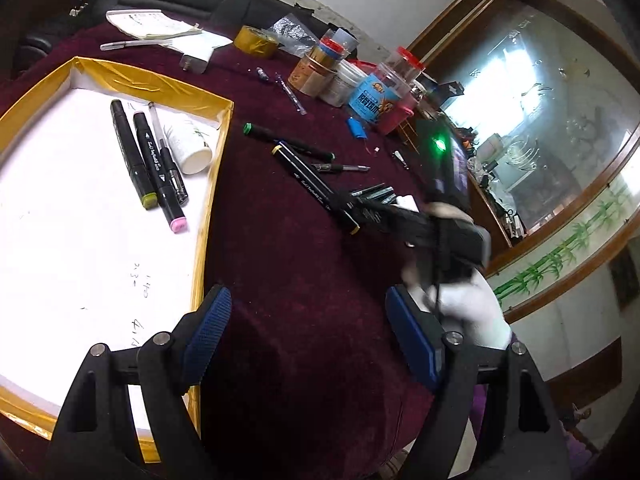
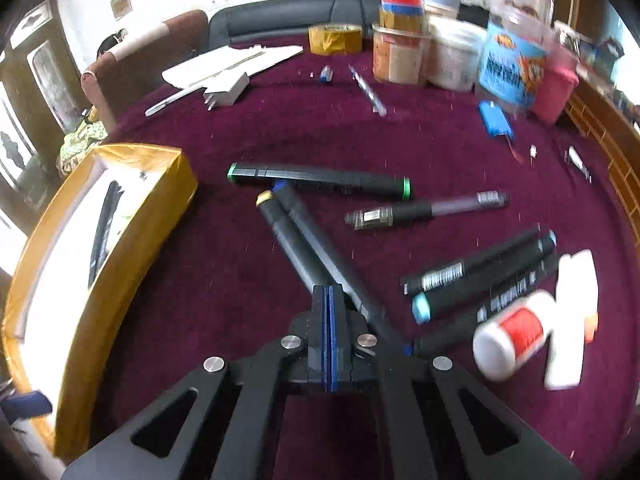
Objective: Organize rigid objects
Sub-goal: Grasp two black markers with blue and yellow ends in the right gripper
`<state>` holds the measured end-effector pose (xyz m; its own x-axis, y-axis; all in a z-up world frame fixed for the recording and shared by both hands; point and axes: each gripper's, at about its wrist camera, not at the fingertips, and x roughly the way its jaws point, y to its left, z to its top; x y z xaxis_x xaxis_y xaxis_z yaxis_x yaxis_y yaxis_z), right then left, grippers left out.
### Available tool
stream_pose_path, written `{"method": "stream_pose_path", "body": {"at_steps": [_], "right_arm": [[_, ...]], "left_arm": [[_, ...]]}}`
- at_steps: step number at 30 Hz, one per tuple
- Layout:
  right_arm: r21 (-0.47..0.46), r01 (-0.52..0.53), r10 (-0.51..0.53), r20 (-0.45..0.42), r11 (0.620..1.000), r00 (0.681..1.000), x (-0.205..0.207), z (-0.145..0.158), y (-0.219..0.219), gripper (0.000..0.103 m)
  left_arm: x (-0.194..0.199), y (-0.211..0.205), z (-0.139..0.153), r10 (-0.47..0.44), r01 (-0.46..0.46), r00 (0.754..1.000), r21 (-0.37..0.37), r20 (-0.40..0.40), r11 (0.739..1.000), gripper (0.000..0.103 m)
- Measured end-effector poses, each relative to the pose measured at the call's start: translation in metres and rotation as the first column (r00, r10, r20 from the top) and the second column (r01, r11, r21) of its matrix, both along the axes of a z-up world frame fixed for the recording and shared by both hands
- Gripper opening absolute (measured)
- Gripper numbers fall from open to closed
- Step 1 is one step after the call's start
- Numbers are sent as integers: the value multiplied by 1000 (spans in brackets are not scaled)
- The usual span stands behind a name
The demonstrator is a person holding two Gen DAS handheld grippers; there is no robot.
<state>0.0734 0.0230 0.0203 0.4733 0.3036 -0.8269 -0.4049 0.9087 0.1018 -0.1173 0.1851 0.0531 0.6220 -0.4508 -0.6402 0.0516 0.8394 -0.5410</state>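
- My far table edge: a tape roll (image 2: 335, 38) beside stacked tubs (image 2: 401, 46) and a red-lidded jar (image 2: 516, 36).
- A white charger (image 2: 226, 89) lies on the maroon cloth (image 2: 224, 280), near papers (image 2: 232, 62).
- Behind them, a dark sofa (image 2: 288, 20); on my right, a glass cabinet (image 1: 560, 120).

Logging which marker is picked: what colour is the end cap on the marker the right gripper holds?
Yellow band on the marker; clearest in the right wrist view.

jars (image 2: 516, 40) at the back smeared by motion blur, white bottle (image 2: 512, 334) fuzzy too – label unreadable, tray (image 1: 120, 80) cut off at left edge
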Motion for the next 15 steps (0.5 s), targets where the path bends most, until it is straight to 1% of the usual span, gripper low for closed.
{"method": "stream_pose_path", "body": {"at_steps": [1, 2, 3, 4, 5, 6, 7, 8, 9, 10, 11, 12, 13, 14, 15], "right_arm": [[-12, -5, 5, -1, 1000, 1000, -7, 0, -2, 1], [-19, -13, 12, -25, 1000, 1000, -12, -4, -4, 0], [-17, -16, 15, -74, 1000, 997, -16, -10, -5, 0], [2, -16, 16, -85, 1000, 996, -22, -14, -10, 0], [-4, -27, 27, -92, 1000, 995, -26, -15, -12, 1], [20, -37, 39, -101, 999, 994, -30, -14, -16, 1], [65, -51, 58, -104, 997, 993, -34, -10, -21, 1], [94, -65, 73, -81, 993, 994, -38, -3, -24, 1], [88, -71, 73, -25, 994, 997, -42, 6, -24, 1], [51, -66, 64, 37, 997, 997, -45, 13, -23, 6], [28, -61, 59, 73, 998, 996, -44, 18, -21, 21], [10, -60, 59, 101, 998, 993, -41, 21, -18, 32], [-1, -59, 59, 116, 998, 991, -38, 22, -15, 54], [-14, -55, 56, 131, 998, 990, -33, 21, -10, 60], [-36, -49, 54, 138, 998, 989, -27, 18, -6, 60]], "left_arm": [[1, -1, -2, 1, -1, 1000, -1, -4, 1000, 79], [2, -2, -4, -1, 1, 1000, -5, -10, 1000, 80], [4, -4, -6, -6, 6, 1000, -11, -15, 1000, 80], [4, -6, -7, -13, 13, 1000, -12, -17, 1000, 80], [4, -9, -9, -21, 21, 1000, -12, -20, 1000, 80], [4, -12, -10, -27, 27, 999, -11, -21, 1000, 80], [4, -14, -10, -34, 33, 999, -10, -20, 999, 80], [4, -17, -11, -42, 42, 999, -7, -22, 999, 79], [4, -18, -12, -47, 47, 999, -7, -24, 999, 79], [3, -19, -13, -50, 50, 998, -8, -27, 999, 80], [3, -21, -13, -50, 50, 998, -11, -29, 999, 80], [3, -21, -14, -51, 50, 998, -12, -30, 999, 80], [2, -21, -14, -51, 50, 998, -13, -31, 999, 80], [0, -20, -14, -48, 47, 998, -13, -30, 999, 80], [-2, -18, -14, -43, 42, 999, -14, -29, 999, 80]]}}
